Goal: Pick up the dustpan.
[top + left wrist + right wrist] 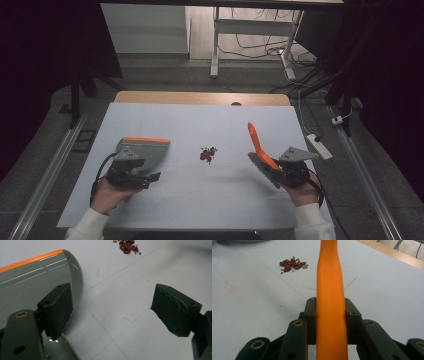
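A grey dustpan (147,151) with an orange front edge lies on the left of the white table top (200,120). My left gripper (140,172) rests at its near end. In the left gripper view the left gripper (111,308) stands wide open, one jaw over the dustpan (30,277) and the other over bare table. A small pile of red beans (208,154) with a few green ones lies mid-table. My right gripper (278,171) is shut on the orange handle (329,287) of a brush (257,142), which tilts up and away. The beans (292,264) lie ahead of it to the left.
A wooden strip (200,98) borders the table's far edge. Beyond it stand a white desk frame (216,45) and loose cables (260,47) on the floor. A white power strip (320,146) lies off the right edge. Faint red marks (127,319) dot the table surface.
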`<act>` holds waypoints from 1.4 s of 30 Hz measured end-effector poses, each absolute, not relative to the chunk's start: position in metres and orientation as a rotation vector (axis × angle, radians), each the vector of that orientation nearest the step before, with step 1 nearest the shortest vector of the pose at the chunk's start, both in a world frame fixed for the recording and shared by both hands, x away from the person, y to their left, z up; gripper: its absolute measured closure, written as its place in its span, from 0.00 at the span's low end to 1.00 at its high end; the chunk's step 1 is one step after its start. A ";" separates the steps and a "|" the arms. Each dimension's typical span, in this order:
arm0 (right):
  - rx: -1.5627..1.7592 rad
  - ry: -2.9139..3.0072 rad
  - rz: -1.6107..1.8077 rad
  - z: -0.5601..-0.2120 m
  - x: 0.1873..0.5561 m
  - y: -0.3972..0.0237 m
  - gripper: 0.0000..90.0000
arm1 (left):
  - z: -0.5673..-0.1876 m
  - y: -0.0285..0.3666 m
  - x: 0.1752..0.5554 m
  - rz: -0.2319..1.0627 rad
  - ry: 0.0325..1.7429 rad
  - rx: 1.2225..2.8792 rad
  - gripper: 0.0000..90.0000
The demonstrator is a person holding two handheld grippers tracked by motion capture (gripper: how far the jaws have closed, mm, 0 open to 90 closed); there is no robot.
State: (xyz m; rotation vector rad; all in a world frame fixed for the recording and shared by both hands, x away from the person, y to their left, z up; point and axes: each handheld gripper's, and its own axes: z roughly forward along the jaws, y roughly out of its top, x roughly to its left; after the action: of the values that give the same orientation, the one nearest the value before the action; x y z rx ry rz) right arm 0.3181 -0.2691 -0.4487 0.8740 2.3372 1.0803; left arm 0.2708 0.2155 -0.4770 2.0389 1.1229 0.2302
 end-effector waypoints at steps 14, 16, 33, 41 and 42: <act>0.854 2.331 1.112 -0.446 0.320 -0.268 0.78 | -0.455 0.211 0.269 0.206 1.240 2.032 0.22; 0.858 2.332 1.112 -0.447 0.318 -0.269 0.78 | -0.453 0.210 0.271 0.210 1.250 2.039 0.20; 0.868 2.333 1.082 -0.451 0.309 -0.272 0.78 | -0.458 0.226 0.280 0.232 1.442 2.000 0.20; 0.878 2.318 1.085 -0.450 0.307 -0.274 0.78 | -0.470 0.232 0.284 0.207 1.570 2.048 0.19; 0.882 2.315 1.085 -0.450 0.306 -0.274 0.78 | -0.471 0.234 0.285 0.212 1.593 2.056 0.19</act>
State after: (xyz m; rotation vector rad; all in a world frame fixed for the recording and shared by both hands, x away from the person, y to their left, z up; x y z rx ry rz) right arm 0.3063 -0.2745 -0.4503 0.8823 2.3150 1.0854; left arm 0.2847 0.2341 -0.4715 2.0558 1.5928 0.2116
